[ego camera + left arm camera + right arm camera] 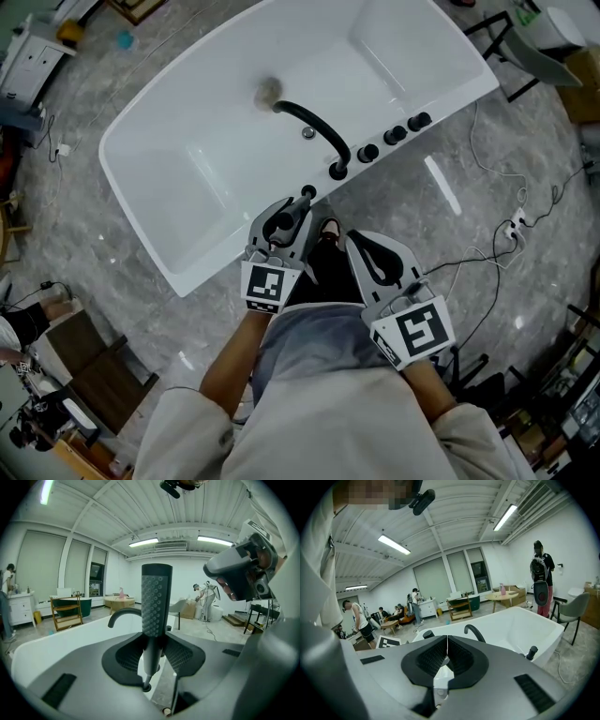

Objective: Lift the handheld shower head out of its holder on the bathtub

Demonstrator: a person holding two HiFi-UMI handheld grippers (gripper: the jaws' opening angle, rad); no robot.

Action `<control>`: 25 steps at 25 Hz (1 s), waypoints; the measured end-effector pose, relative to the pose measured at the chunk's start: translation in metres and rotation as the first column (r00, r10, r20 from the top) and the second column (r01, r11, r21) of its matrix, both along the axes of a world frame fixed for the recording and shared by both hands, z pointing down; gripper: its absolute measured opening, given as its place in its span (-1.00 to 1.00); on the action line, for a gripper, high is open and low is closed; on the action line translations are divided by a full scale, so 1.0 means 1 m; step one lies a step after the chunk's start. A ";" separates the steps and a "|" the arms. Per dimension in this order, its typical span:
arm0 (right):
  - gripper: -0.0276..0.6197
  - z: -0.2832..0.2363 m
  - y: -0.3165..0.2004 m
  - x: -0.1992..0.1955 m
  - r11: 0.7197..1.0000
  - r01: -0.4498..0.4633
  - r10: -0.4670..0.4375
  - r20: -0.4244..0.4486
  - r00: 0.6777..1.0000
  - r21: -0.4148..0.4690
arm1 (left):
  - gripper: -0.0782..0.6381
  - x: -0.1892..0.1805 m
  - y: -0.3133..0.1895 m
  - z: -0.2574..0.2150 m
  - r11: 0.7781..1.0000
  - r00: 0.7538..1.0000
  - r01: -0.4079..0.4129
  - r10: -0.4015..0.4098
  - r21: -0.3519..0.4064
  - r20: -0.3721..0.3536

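Note:
The handheld shower head (156,599), dark grey with a dimpled face, stands upright between the pads of my left gripper (152,651), which is shut on its handle. Below the pads a thin grey stem runs down to a black ring (146,686) on the tub's rim. From the head view the left gripper (298,208) is at the near rim of the white bathtub (178,262), and the shower head's black top (307,193) shows just past its tips. My right gripper (361,246) hangs beside it off the tub, jaws shut on nothing (446,657).
A black curved faucet (314,127) arches over the tub, with three black knobs (395,135) along the rim to its right. White cables (511,230) trail over the grey floor on the right. Several people (358,618) and furniture stand farther off in the room.

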State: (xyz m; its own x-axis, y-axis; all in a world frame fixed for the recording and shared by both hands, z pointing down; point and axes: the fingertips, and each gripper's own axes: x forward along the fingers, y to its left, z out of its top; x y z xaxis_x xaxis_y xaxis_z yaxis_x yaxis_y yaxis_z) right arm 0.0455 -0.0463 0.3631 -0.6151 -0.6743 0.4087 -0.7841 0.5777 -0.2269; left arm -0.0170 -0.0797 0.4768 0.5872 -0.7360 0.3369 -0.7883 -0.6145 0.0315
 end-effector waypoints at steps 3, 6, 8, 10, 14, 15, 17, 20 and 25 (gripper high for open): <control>-0.86 -0.001 0.000 0.000 1.000 0.004 -0.004 0.002 1.000 0.006 | -0.40 0.001 0.002 -0.012 1.000 1.000 -0.009 0.009 0.018 0.000; -0.86 -0.003 0.000 -0.002 1.000 0.008 -0.009 0.003 1.000 0.014 | -0.40 0.000 0.005 -0.021 1.000 1.000 -0.007 0.008 0.015 -0.019; -0.86 -0.006 0.000 -0.003 1.000 0.012 -0.012 0.003 1.000 0.020 | -0.40 -0.001 0.006 -0.027 1.000 0.999 0.002 -0.002 0.012 -0.037; -0.85 -0.008 -0.001 -0.002 1.000 0.014 -0.014 0.005 1.000 0.026 | -0.40 -0.002 0.005 -0.035 1.000 0.999 0.012 -0.011 0.016 -0.050; -0.86 -0.014 -0.002 -0.006 0.999 0.016 -0.016 0.012 1.000 0.042 | -0.40 -0.008 0.005 -0.053 0.999 0.997 0.025 -0.022 0.034 -0.076; -0.86 -0.015 -0.002 -0.007 0.999 0.015 -0.016 0.014 1.000 0.047 | -0.40 -0.009 0.005 -0.057 0.999 0.997 0.028 -0.025 0.040 -0.080; -0.86 -0.019 -0.003 -0.007 0.998 0.012 -0.013 0.016 1.000 0.054 | -0.40 -0.012 0.004 -0.066 0.998 0.995 0.039 -0.034 0.048 -0.089; -0.85 -0.023 -0.005 -0.004 0.998 0.007 -0.008 0.019 1.000 0.066 | -0.40 -0.013 0.002 -0.079 0.997 0.993 0.056 -0.050 0.053 -0.108; -0.86 -0.032 -0.009 -0.001 0.996 0.002 -0.004 0.026 1.000 0.089 | -0.40 -0.012 0.000 -0.096 0.996 0.992 0.060 -0.051 0.071 -0.117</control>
State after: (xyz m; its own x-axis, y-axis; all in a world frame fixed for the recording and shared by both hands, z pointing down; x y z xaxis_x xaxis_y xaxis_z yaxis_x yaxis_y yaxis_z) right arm 0.0447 -0.0557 0.3316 -0.6268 -0.7055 0.3308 -0.7768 0.5988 -0.1949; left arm -0.0291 -0.0800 0.3813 0.5764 -0.7891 0.2125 -0.8151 -0.5738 0.0801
